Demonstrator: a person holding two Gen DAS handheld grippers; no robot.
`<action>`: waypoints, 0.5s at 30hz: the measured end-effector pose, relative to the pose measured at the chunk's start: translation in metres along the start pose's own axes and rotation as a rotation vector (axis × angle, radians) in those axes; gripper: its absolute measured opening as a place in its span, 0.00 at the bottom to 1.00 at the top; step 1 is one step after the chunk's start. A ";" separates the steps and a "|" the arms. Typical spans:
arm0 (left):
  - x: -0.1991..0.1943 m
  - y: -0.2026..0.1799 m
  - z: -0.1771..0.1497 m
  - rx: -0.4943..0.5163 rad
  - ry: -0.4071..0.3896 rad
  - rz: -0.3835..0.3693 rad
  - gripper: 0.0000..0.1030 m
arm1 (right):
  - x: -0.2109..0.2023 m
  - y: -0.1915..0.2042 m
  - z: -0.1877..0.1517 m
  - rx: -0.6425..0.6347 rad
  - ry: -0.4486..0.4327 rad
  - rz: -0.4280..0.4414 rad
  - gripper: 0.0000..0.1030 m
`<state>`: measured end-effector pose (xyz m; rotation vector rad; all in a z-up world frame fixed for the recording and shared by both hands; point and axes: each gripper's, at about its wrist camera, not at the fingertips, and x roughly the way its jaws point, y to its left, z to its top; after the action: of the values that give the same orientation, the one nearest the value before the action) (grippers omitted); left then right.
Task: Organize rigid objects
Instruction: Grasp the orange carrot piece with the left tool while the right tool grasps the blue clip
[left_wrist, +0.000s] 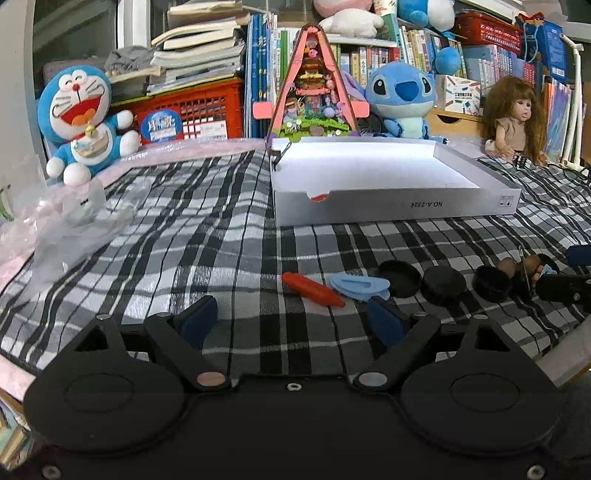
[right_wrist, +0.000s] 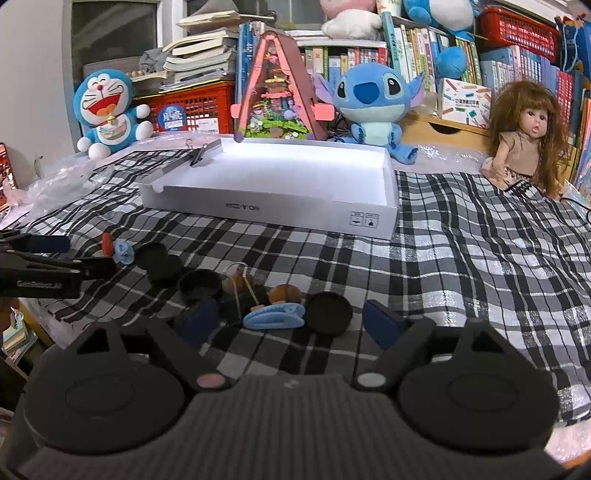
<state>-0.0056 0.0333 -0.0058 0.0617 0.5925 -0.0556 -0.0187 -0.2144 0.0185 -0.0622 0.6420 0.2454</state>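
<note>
- On the checked cloth, in a loose row in front of both claws, the small rigid pieces are laid out: a red carrot-shaped piece (left_wrist: 312, 288), a light blue clip (left_wrist: 360, 286), several black round lids (left_wrist: 400, 277) and a brown piece with a wire loop (right_wrist: 242, 282).
- A second blue clip (right_wrist: 275, 315) and another black lid (right_wrist: 328, 312) are seen just ahead of the right claw (right_wrist: 291, 323), whose jaws are held apart with nothing pressed between them.
- The left claw (left_wrist: 291, 317) is likewise held apart and empty, the red piece and the first blue clip lying just beyond its fingertips.
- Behind the row, well apart from it, an empty white box tray (left_wrist: 480, 177) is set, judged to be the place for the pieces; a binder clip (right_wrist: 199, 155) is fixed to its rim.
- Risk, as a judgement: the pieces touch or overlap, so a neighbour could be dragged or flipped when one is pinched.
- The low flat lids could slip from the pads, and the loose cloth could be caught and bunched.
- Plush toys (left_wrist: 79, 110) and a doll (right_wrist: 528, 140) stand beyond the tray.
</note>
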 end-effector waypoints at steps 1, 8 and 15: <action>0.000 0.000 0.000 0.011 -0.014 0.000 0.84 | 0.000 0.002 0.000 -0.007 -0.004 -0.001 0.82; 0.008 -0.003 0.002 0.056 -0.082 -0.026 0.84 | -0.001 0.011 -0.002 -0.036 -0.018 0.013 0.68; 0.015 0.001 -0.002 0.069 -0.060 -0.063 0.76 | 0.001 0.013 -0.005 -0.080 -0.012 -0.006 0.67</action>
<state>0.0062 0.0337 -0.0156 0.1082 0.5329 -0.1387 -0.0238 -0.2024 0.0136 -0.1396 0.6195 0.2659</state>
